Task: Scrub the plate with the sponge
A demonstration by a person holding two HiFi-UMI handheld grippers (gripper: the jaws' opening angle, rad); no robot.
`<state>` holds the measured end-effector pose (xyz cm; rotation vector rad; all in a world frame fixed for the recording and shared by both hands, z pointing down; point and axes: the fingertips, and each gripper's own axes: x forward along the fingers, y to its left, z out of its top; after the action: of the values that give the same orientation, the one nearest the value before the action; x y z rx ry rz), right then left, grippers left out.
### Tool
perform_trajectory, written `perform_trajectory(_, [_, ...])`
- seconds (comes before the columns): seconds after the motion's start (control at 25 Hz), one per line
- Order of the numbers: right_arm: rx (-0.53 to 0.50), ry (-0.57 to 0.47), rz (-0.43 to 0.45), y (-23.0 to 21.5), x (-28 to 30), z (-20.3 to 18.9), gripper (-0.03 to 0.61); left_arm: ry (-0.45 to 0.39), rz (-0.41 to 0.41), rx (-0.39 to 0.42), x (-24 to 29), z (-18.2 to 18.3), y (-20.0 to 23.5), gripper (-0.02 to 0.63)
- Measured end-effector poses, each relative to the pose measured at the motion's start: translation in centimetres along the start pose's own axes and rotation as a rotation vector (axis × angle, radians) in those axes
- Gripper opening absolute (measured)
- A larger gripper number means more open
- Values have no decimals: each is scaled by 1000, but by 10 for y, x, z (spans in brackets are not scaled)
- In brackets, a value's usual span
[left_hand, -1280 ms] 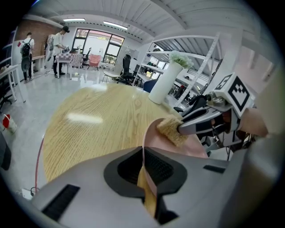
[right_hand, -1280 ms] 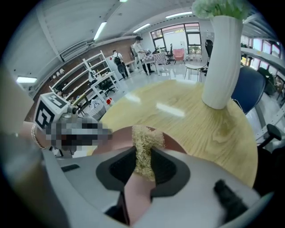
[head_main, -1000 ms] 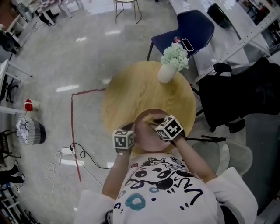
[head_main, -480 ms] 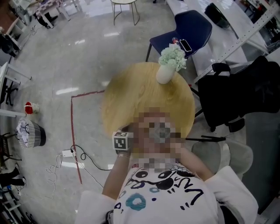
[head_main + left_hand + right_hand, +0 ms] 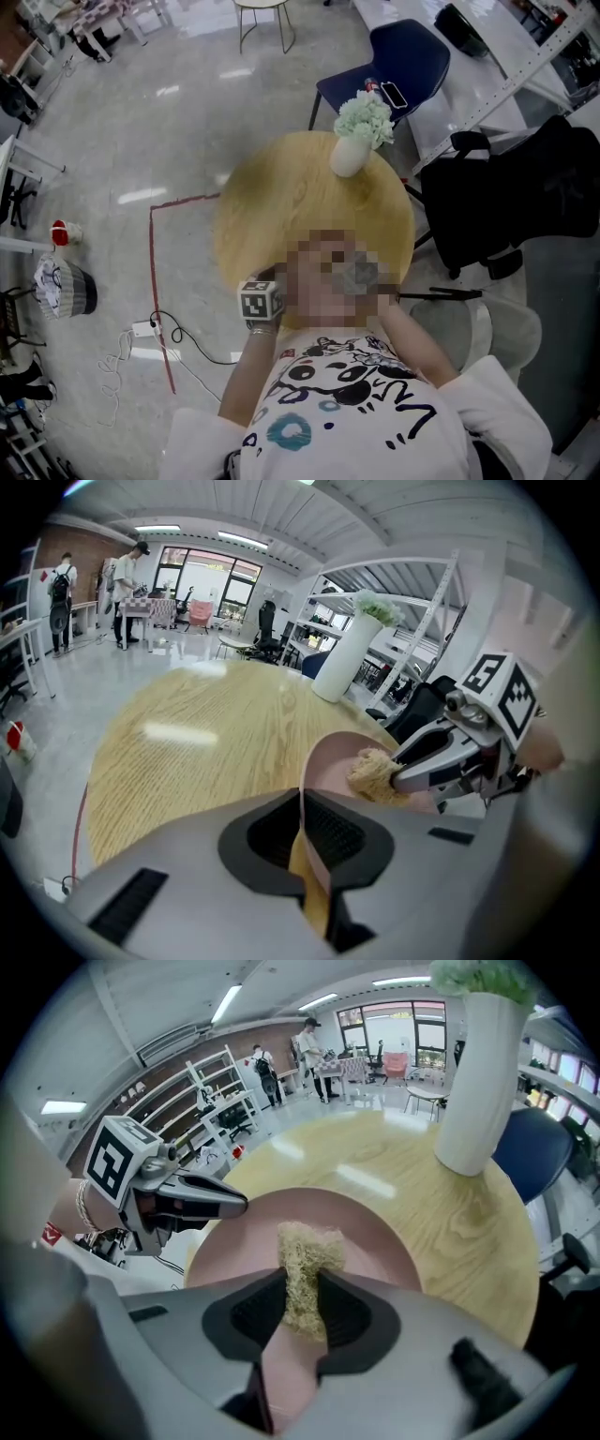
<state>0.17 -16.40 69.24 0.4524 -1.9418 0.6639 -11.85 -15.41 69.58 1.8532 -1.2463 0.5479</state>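
Observation:
A pink plate (image 5: 330,766) stands tilted over the near edge of the round wooden table (image 5: 197,733). My left gripper (image 5: 305,841) is shut on the plate's rim, which runs edge-on between its jaws. The tan fibrous sponge (image 5: 306,1258) is pinched in my right gripper (image 5: 302,1312) and lies against the plate's (image 5: 384,1237) inner face. From the left gripper view, the right gripper (image 5: 441,761) presses the sponge (image 5: 373,773) into the plate from the right. In the head view a mosaic patch hides the plate and the right gripper; only the left gripper's marker cube (image 5: 261,300) shows.
A white vase with pale green flowers (image 5: 354,141) stands at the table's far edge. A blue chair (image 5: 405,58) is behind it, with a black jacket on a chair (image 5: 511,202) to the right. Cables and a red floor line (image 5: 155,281) lie to the left.
A mosaic patch now covers the plate and right gripper, which showed a second ago. The left gripper's cube has stayed in place. The whole head view has shifted slightly.

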Motion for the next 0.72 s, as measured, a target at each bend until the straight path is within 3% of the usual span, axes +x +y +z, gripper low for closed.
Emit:
perform_trajectory(0.32, [37, 22, -32, -14, -14, -33, 109, -31, 21, -38, -1, 1, -1, 25])
perform_trajectory(0.72, [27, 62, -10, 19, -21, -69, 109, -41, 34, -19, 5, 1, -5, 25])
